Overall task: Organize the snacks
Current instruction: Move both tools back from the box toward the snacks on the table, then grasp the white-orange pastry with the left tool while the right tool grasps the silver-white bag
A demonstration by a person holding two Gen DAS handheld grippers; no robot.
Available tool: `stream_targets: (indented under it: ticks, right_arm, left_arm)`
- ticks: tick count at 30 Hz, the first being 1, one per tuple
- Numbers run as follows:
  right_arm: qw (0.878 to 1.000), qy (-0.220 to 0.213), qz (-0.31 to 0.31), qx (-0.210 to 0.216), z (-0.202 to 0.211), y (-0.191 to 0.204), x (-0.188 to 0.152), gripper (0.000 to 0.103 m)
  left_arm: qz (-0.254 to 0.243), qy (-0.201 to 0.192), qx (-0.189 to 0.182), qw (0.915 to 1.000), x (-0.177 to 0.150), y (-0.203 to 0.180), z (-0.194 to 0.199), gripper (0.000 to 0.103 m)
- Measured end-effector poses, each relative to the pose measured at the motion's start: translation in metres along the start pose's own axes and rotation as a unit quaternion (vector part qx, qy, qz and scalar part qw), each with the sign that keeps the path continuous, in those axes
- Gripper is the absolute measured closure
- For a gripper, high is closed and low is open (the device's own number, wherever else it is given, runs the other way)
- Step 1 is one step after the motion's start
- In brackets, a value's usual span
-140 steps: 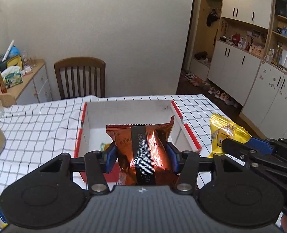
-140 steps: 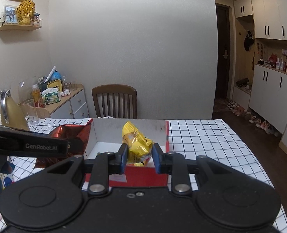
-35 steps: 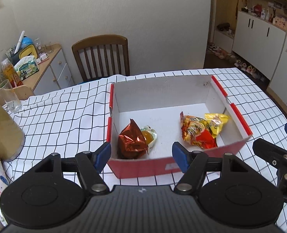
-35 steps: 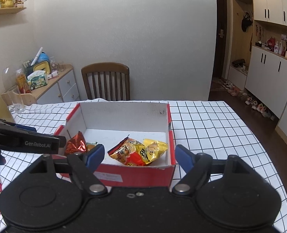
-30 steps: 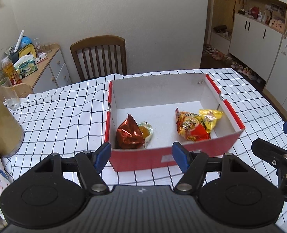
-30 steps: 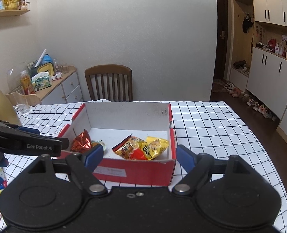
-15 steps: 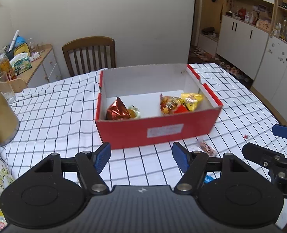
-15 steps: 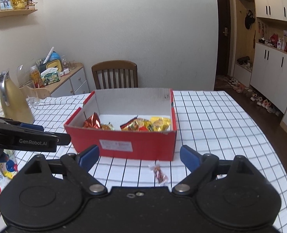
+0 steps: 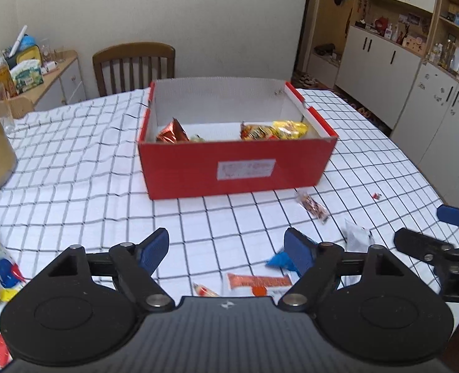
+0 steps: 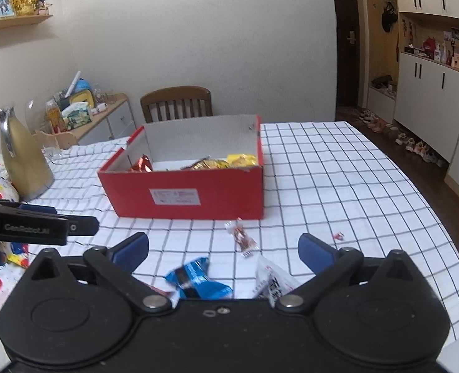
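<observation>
Red box (image 9: 235,168) got four snacks; both your grippers, left gripper (image 9: 226,250) and right gripper (image 10: 224,250), backed away, opening wide, empty, over loose packets by the counter's near edge.

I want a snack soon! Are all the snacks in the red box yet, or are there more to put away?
Not yet. Done: the red box already holds a red foil bag, an orange bag and a yellow bag. In hand: nothing; the left gripper and right gripper have just been opening, jaws empty. Left on the tablecloth: a blue packet, a white packet, an orange bar and a small candy.
</observation>
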State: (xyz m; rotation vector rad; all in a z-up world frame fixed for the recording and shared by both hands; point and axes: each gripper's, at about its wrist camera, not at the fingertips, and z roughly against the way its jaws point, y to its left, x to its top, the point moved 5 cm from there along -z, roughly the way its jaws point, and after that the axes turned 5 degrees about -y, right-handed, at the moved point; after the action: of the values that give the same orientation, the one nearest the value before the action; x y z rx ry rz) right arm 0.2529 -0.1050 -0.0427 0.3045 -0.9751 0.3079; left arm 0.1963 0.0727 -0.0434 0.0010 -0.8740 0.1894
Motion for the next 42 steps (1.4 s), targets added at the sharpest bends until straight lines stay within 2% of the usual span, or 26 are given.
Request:
stream_targets:
  ticks: [4,18,21,28,32,37,42]
  right_arm:
    - [1.000,0.017,0.001,-0.010,-0.007,-0.005,-0.018,0.000]
    - [0.997,0.058,-0.033,-0.042,-0.035,-0.028,-0.052,0.000]
    - [0.996,0.061,-0.033,-0.046,-0.038,-0.029,-0.054,0.000]
    - [0.996,0.067,-0.039,-0.053,-0.047,-0.032,-0.056,0.001]
    - [0.994,0.075,-0.045,-0.062,-0.055,-0.034,-0.060,0.001]
    - [0.993,0.082,-0.045,-0.070,-0.060,-0.037,-0.065,0.001]
    - [0.993,0.086,-0.052,-0.067,-0.061,-0.038,-0.071,0.001]
  left_arm:
    - [-0.003,0.006,-0.011,0.9999,-0.017,-0.006,-0.007,0.020]
    - [-0.038,0.070,-0.037,0.9962,-0.062,-0.042,-0.045,0.020]
    - [-0.052,0.080,-0.030,0.9950,-0.067,-0.049,-0.052,0.020]
    - [-0.067,0.073,-0.002,0.9951,-0.071,-0.052,-0.062,0.020]
    - [-0.068,0.072,0.003,0.9951,-0.071,-0.052,-0.066,0.018]
    - [-0.058,0.078,0.011,0.9952,-0.073,-0.048,-0.074,0.010]
    - [-0.045,0.084,0.007,0.9954,-0.076,-0.044,-0.079,0.010]
